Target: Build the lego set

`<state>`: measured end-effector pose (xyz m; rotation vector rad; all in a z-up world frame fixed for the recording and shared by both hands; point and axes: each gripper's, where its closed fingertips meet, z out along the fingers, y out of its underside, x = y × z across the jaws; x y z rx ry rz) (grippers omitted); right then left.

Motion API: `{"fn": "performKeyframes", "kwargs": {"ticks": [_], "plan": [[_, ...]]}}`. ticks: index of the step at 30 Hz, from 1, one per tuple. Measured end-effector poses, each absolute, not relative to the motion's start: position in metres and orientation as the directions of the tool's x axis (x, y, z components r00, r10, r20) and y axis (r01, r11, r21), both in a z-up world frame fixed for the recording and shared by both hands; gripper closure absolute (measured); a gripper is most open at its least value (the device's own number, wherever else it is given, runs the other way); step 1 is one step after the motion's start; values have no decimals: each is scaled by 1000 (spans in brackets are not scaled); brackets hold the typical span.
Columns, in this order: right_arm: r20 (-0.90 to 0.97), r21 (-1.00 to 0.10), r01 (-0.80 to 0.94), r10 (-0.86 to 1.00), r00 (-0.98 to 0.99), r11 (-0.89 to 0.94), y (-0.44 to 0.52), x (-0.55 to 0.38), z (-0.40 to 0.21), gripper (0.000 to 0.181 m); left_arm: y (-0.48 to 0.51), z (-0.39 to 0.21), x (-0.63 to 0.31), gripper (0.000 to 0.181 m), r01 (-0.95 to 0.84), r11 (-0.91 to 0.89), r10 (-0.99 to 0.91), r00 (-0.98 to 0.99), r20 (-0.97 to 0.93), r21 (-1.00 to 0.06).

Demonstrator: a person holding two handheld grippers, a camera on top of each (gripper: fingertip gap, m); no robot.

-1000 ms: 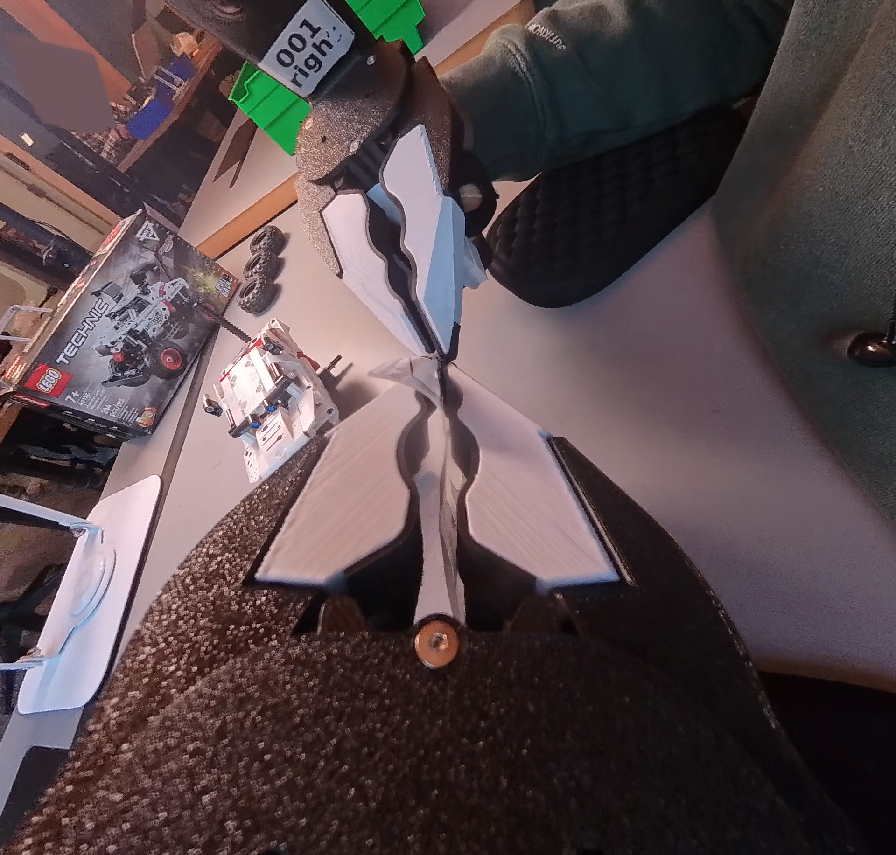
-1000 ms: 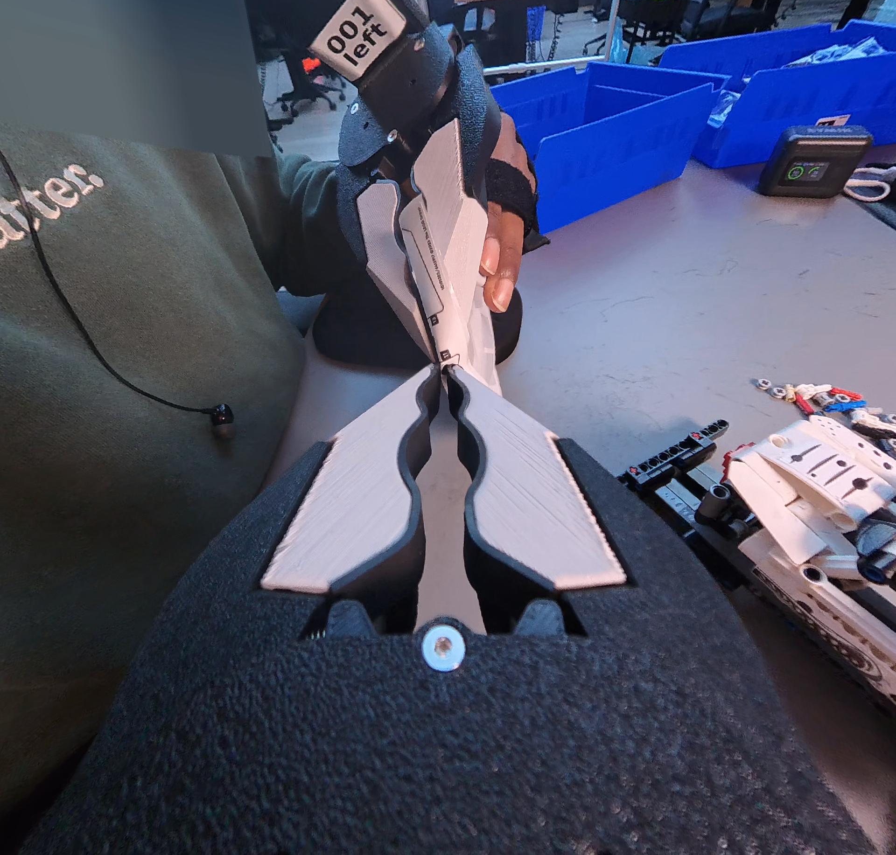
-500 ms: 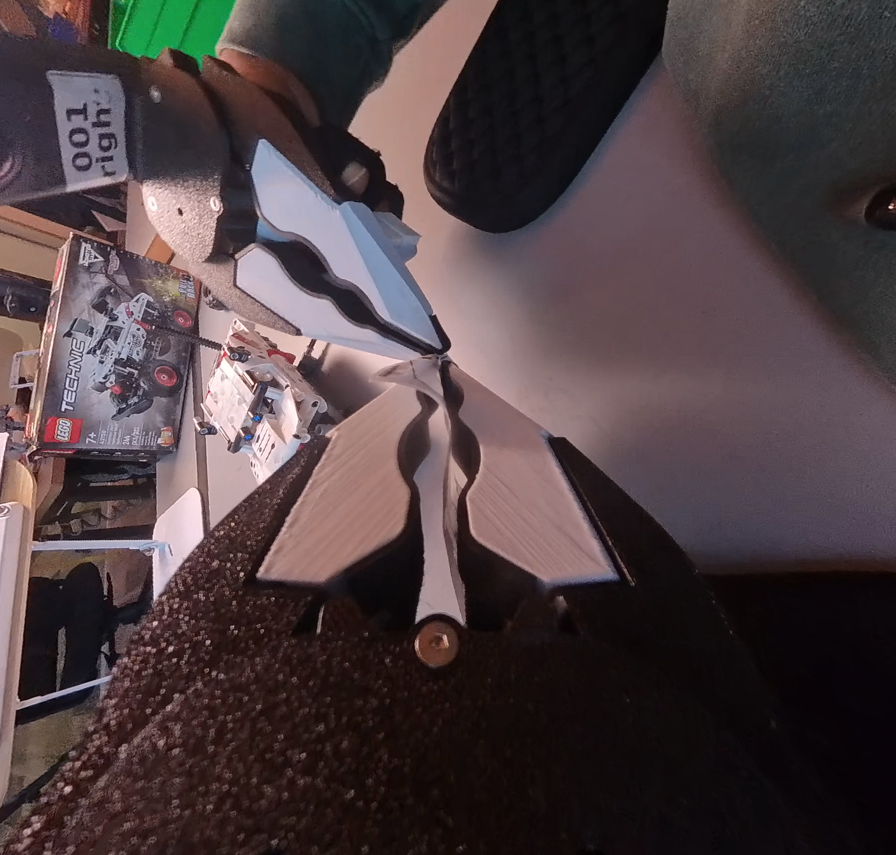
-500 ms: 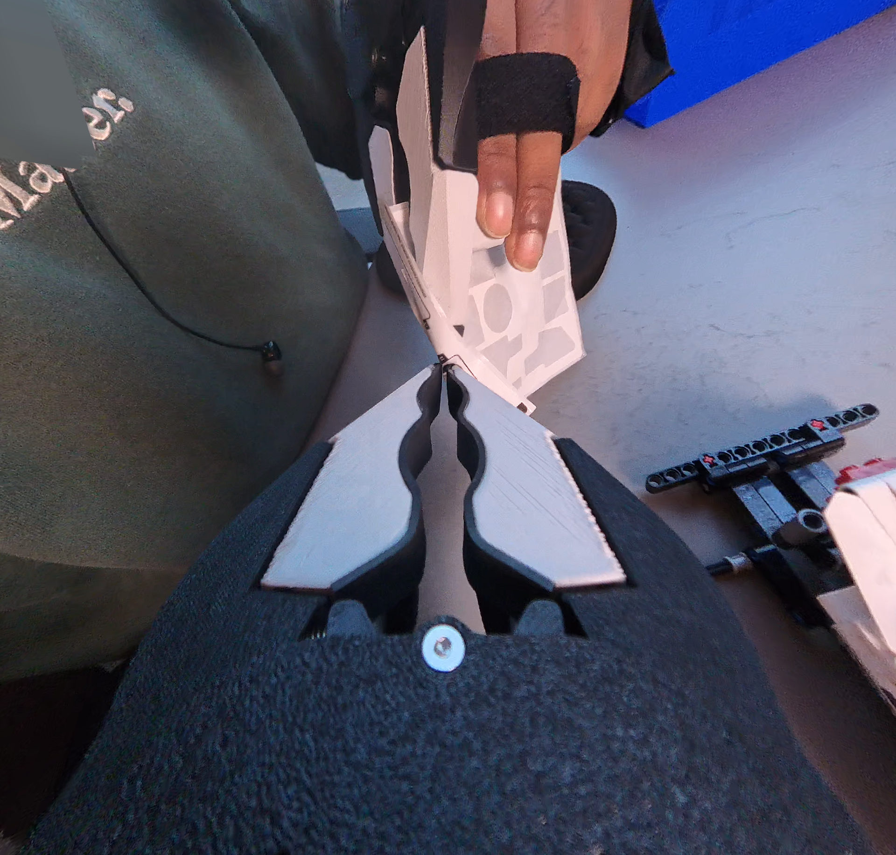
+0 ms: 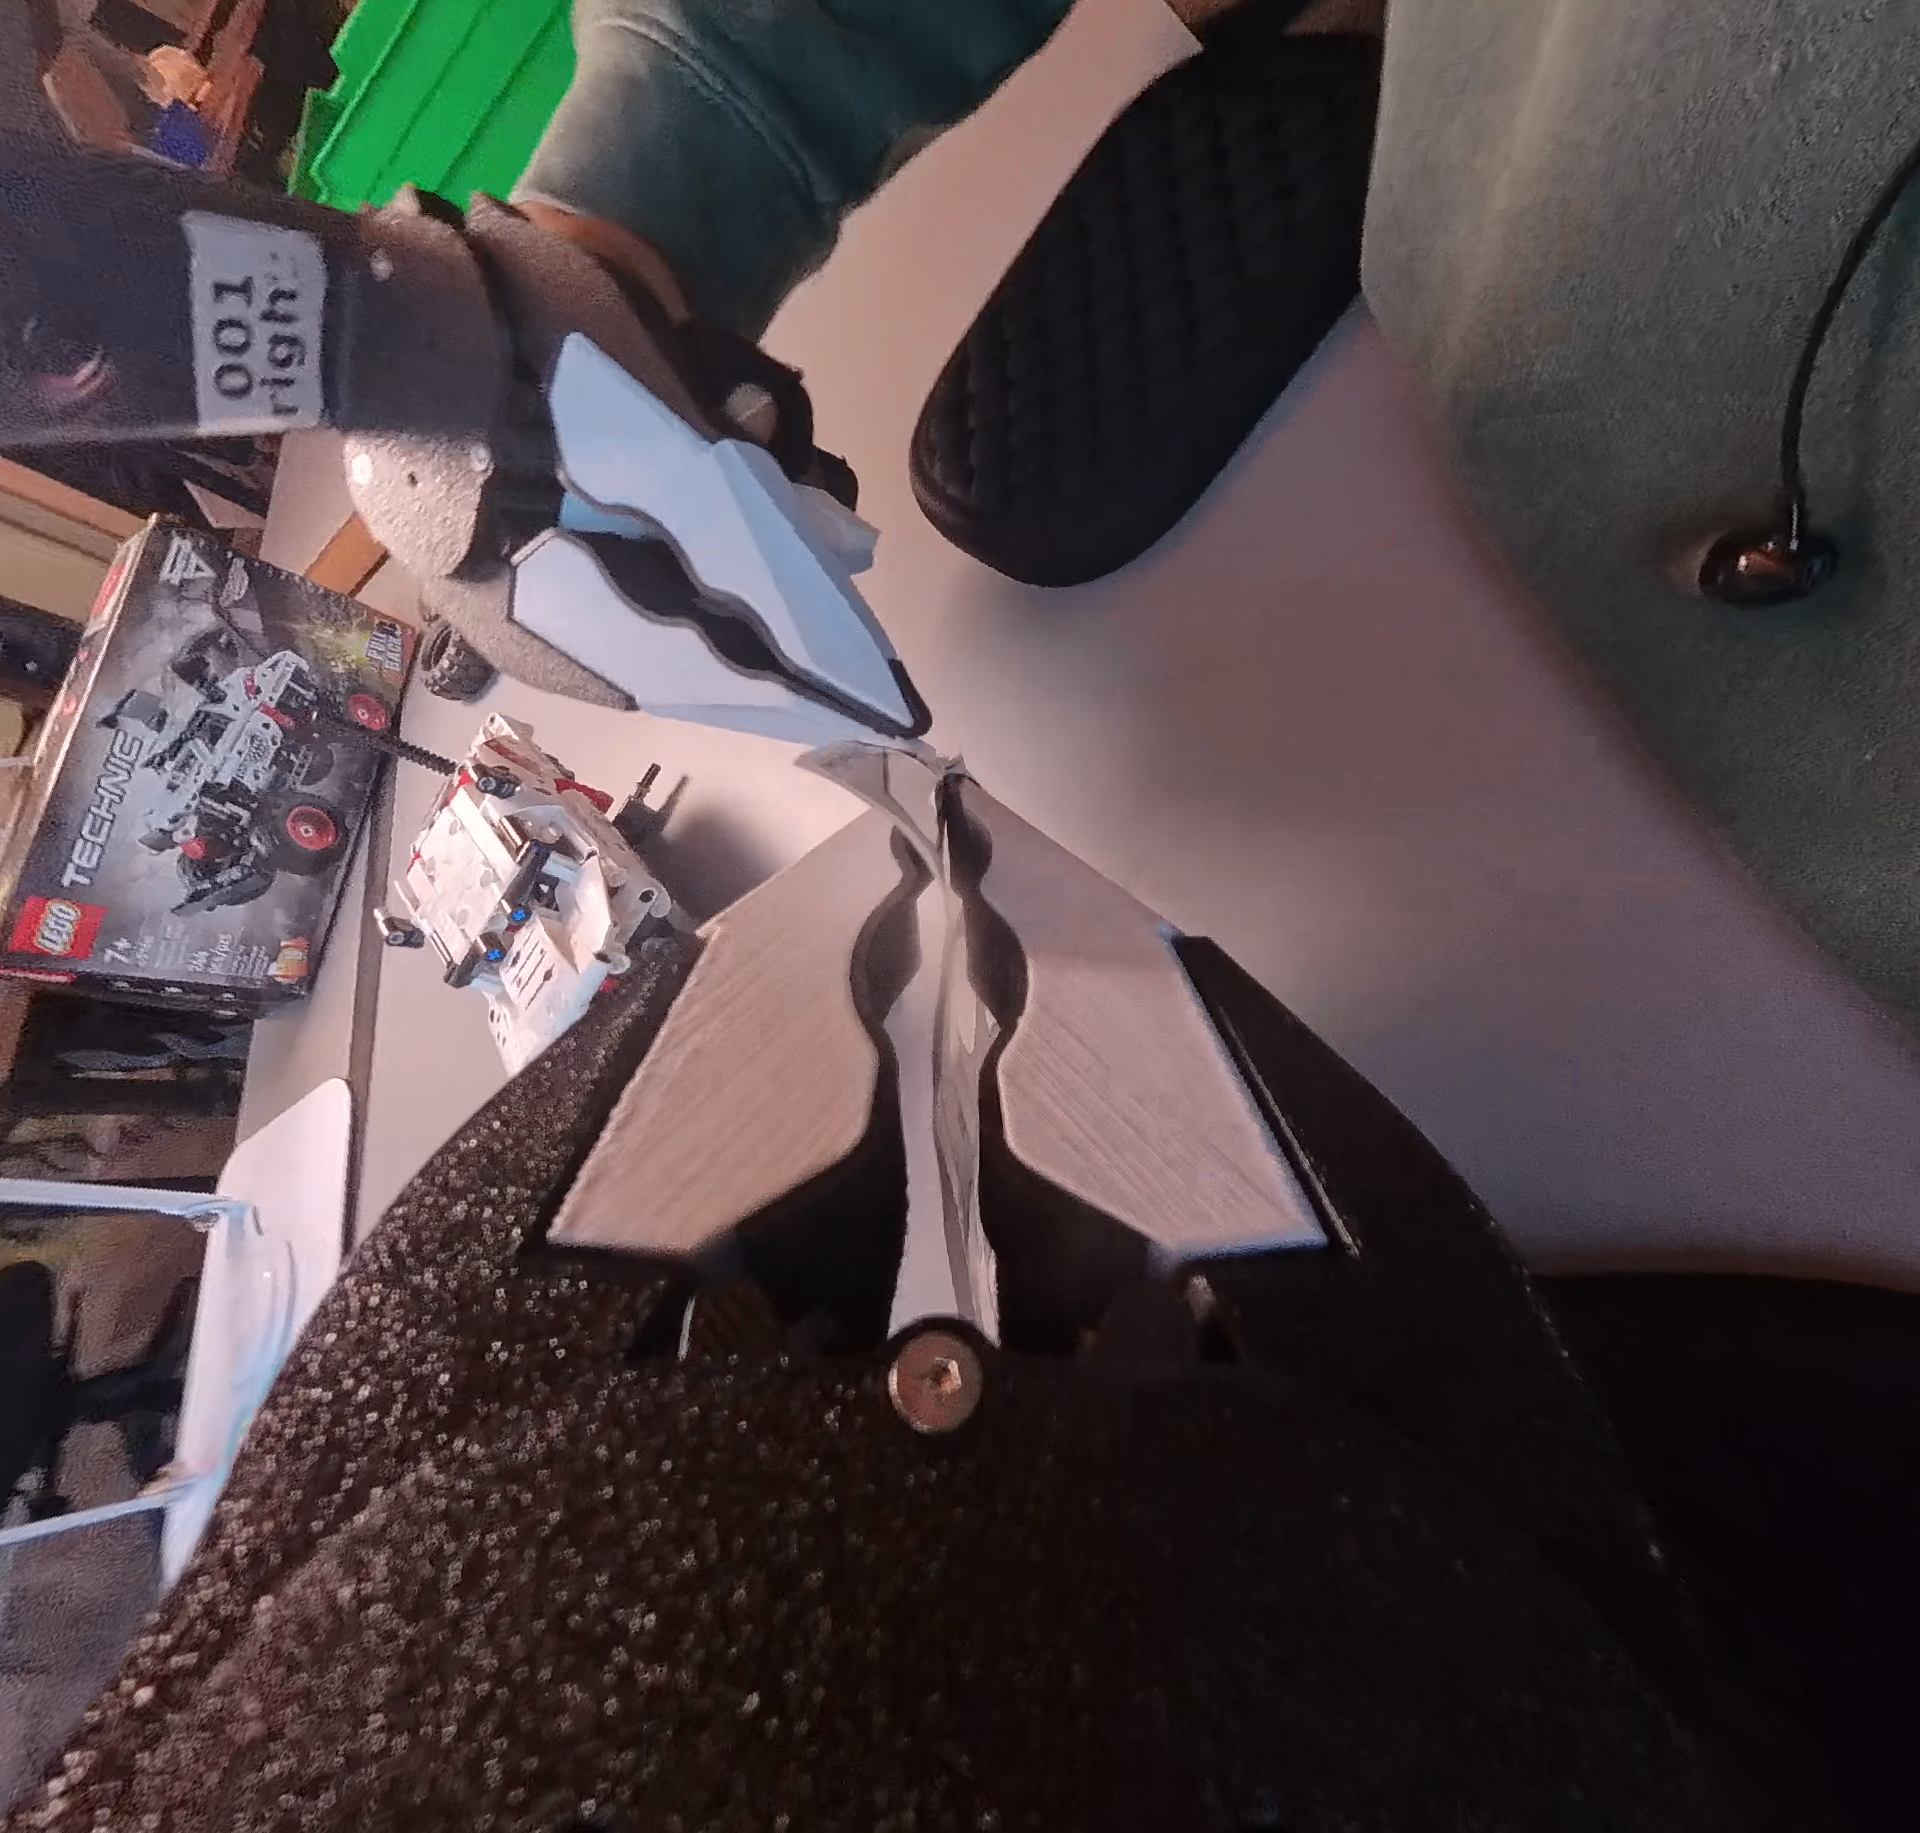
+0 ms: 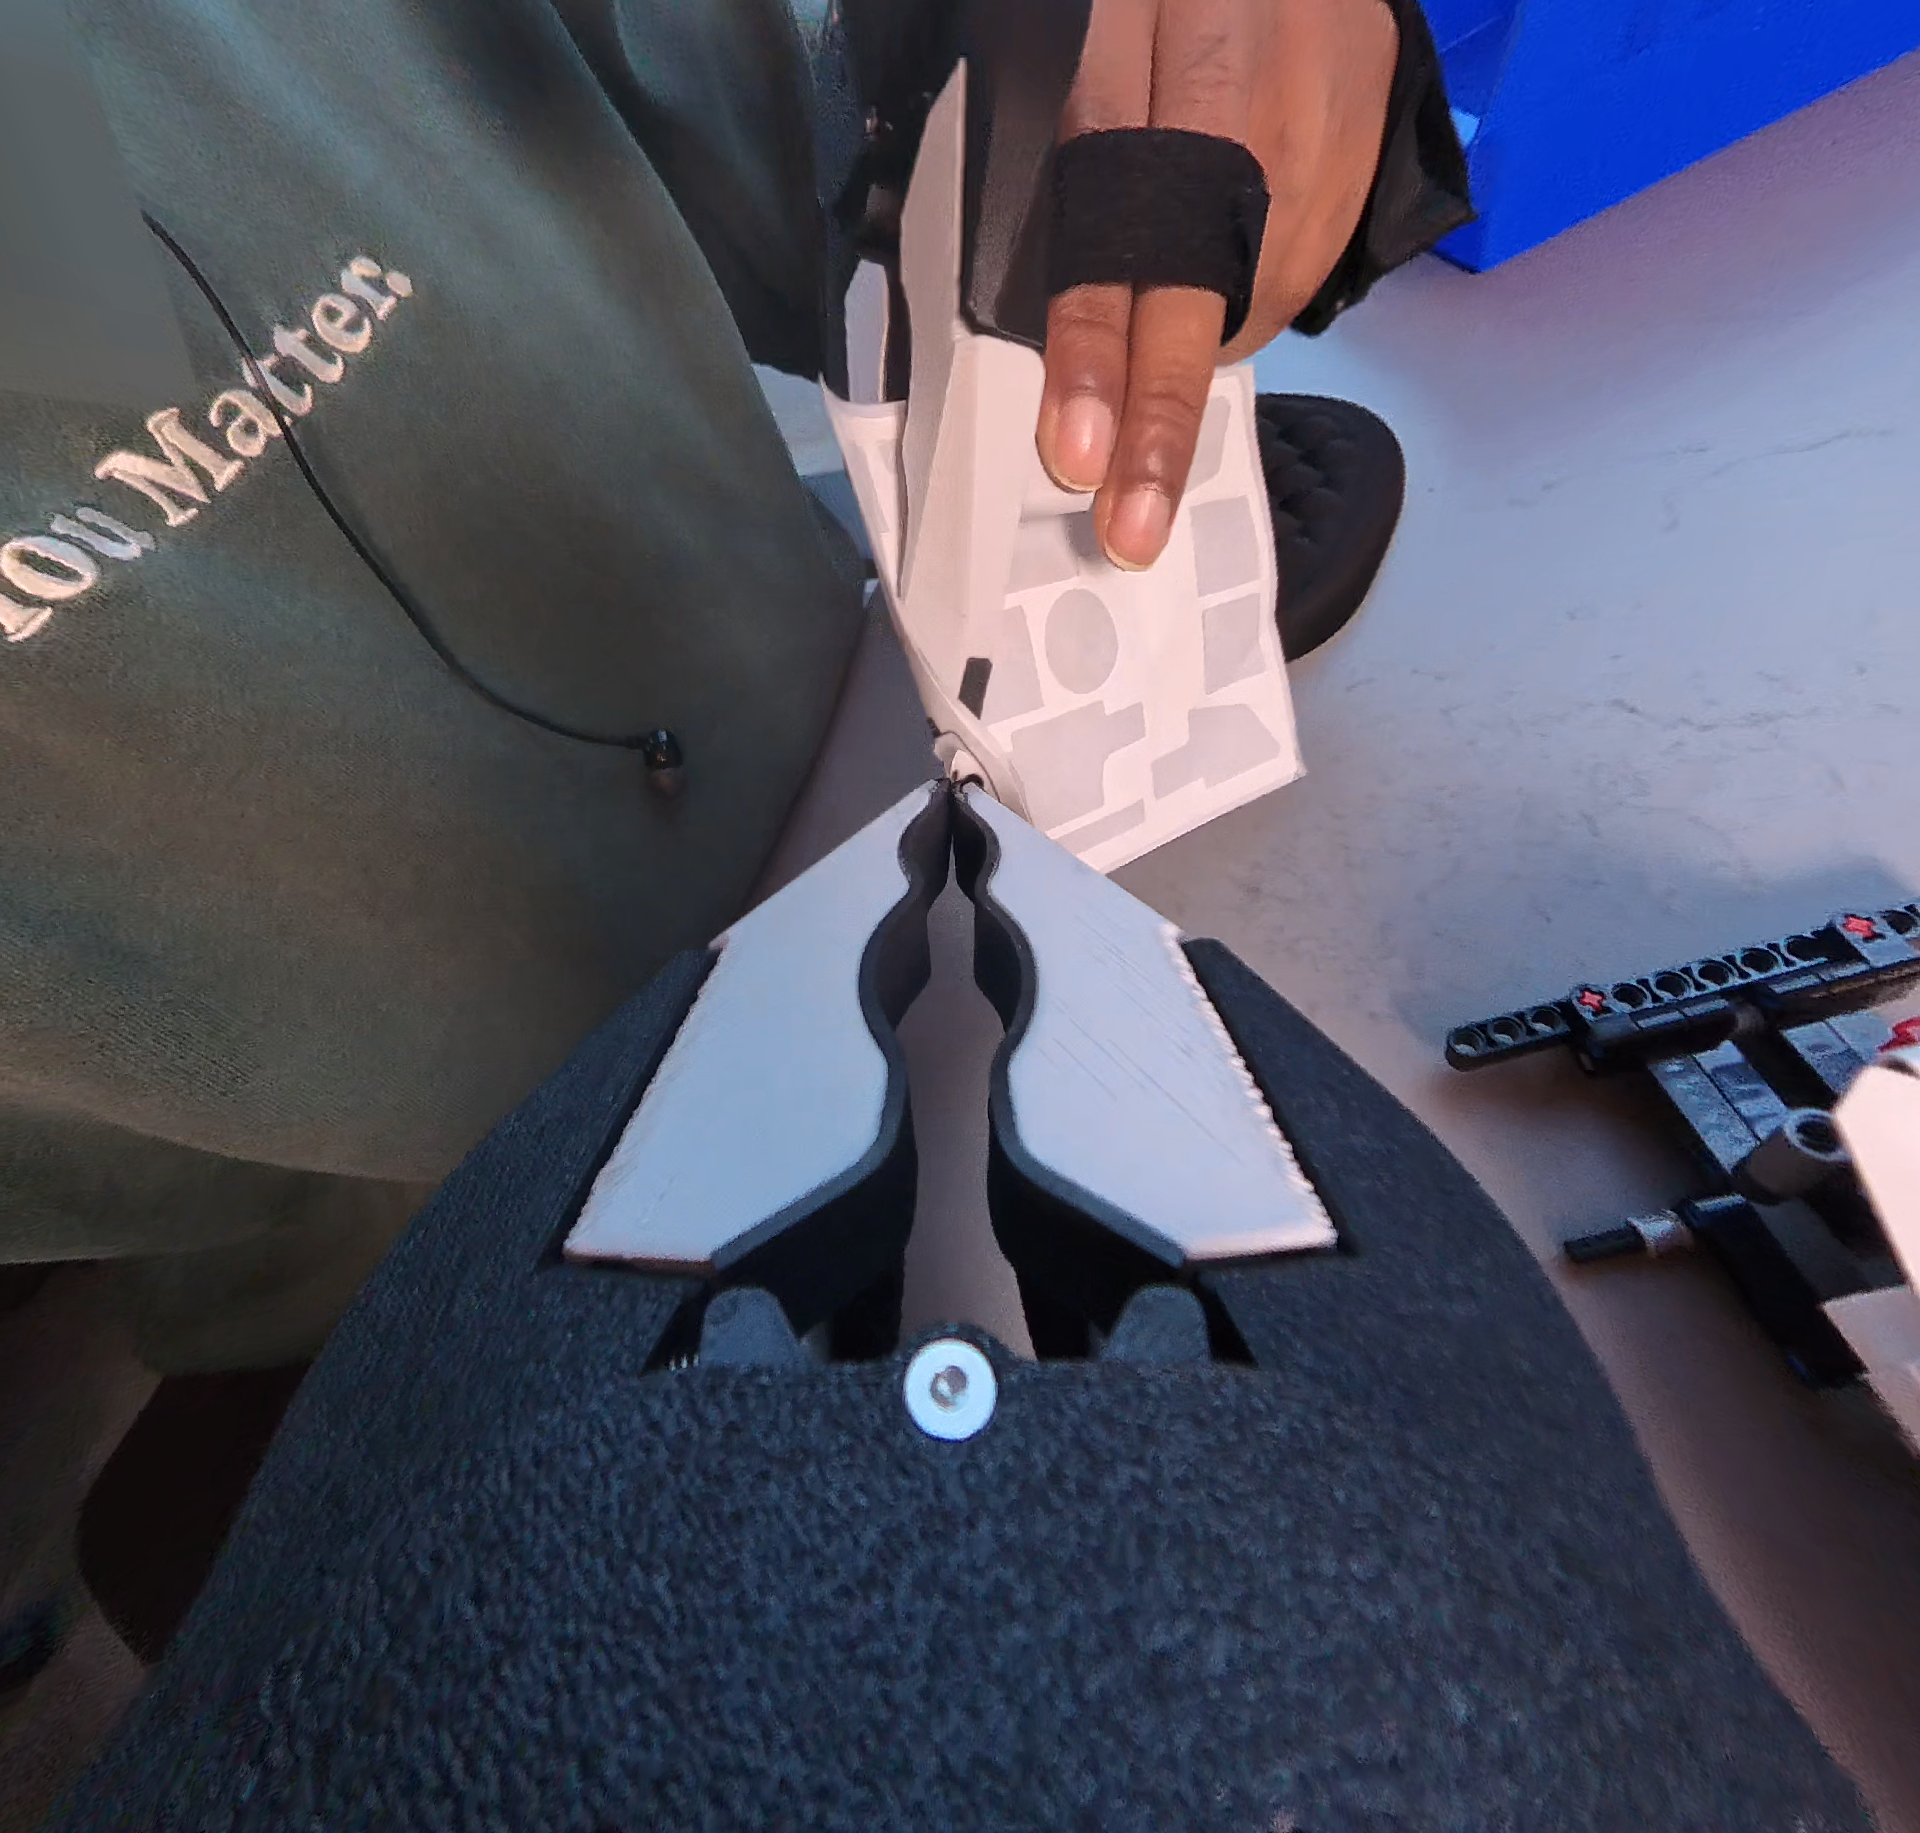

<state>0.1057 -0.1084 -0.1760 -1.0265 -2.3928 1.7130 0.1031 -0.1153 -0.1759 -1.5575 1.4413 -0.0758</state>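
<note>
A white sticker sheet (image 6: 1143,703) with grey sticker shapes is clamped in my left gripper (image 5: 940,775), which is shut on it. In the left wrist view the sheet (image 5: 951,1056) shows edge-on between the fingers. My right gripper (image 6: 951,796) is shut, its tips pinching a small sticker flap (image 5: 857,757) at the sheet's lower corner. Both grippers meet tip to tip above the table. The right gripper (image 5: 899,713) also shows in the left wrist view. The white Lego truck body (image 5: 520,879) lies on the table to the left.
The Lego box (image 5: 197,786) and loose black wheels (image 5: 452,661) lie past the truck. A black Lego chassis beam (image 6: 1714,1014) lies to the right. A black wrist rest (image 6: 1330,526), a blue bin (image 6: 1704,69) and the person's green sweatshirt (image 6: 364,640) are close by. My left and right fingertips are right by each other. My right tips are roughly 15 centimetres from the white Lego truck body (image 5: 520,879).
Both grippers have tilted and drawn nearer the person. The sheet has turned its face toward the right wrist camera. The right gripper's tips stay at the sheet's corner.
</note>
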Motion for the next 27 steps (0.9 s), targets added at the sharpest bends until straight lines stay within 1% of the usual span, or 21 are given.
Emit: {"fn": "performKeyframes", "kwargs": {"ticks": [3,6,7,9,11,14,16,18,20,24,27], "plan": [[-304,-890,439,559,-771,121,-101,103,-162,181,-109,-162,94,181,-580,71,-796,457,-396,-812],[-262,-932,361,619,-740,38,-86,102,-144,181,-103,-140,75,181,-292,-54,-782,606,-141,-955],[-247,-945,326,640,-728,6,-82,102,-136,181,-100,-134,67,181,-187,-89,-767,640,-53,-978],[-216,-964,264,682,-699,-35,-73,103,-125,181,-94,-122,45,181,9,-145,-721,683,112,-989],[-185,-977,201,721,-668,-65,-65,105,-115,181,-82,-114,15,181,181,-186,-637,726,259,-966],[-153,-988,125,767,-624,-95,-51,111,-102,181,-55,-108,-49,181,403,-189,-446,777,444,-896],[-137,-990,97,788,-600,-99,-42,112,-99,181,-31,-104,-96,181,568,-149,-332,742,582,-809],[-143,-990,82,794,-591,-117,-37,111,-97,181,-1,-108,-139,181,687,-110,-243,682,689,-719],[-140,-990,72,799,-585,-121,-35,108,-98,181,33,-117,-175,181,762,-87,-179,621,763,-641],[-115,-993,63,814,-569,-96,-34,106,-100,181,100,-142,-228,181,814,-76,-73,571,818,-575],[-106,-994,65,831,-546,-84,-27,108,-103,181,145,-164,-243,181,832,-121,-33,542,840,-542]]}}
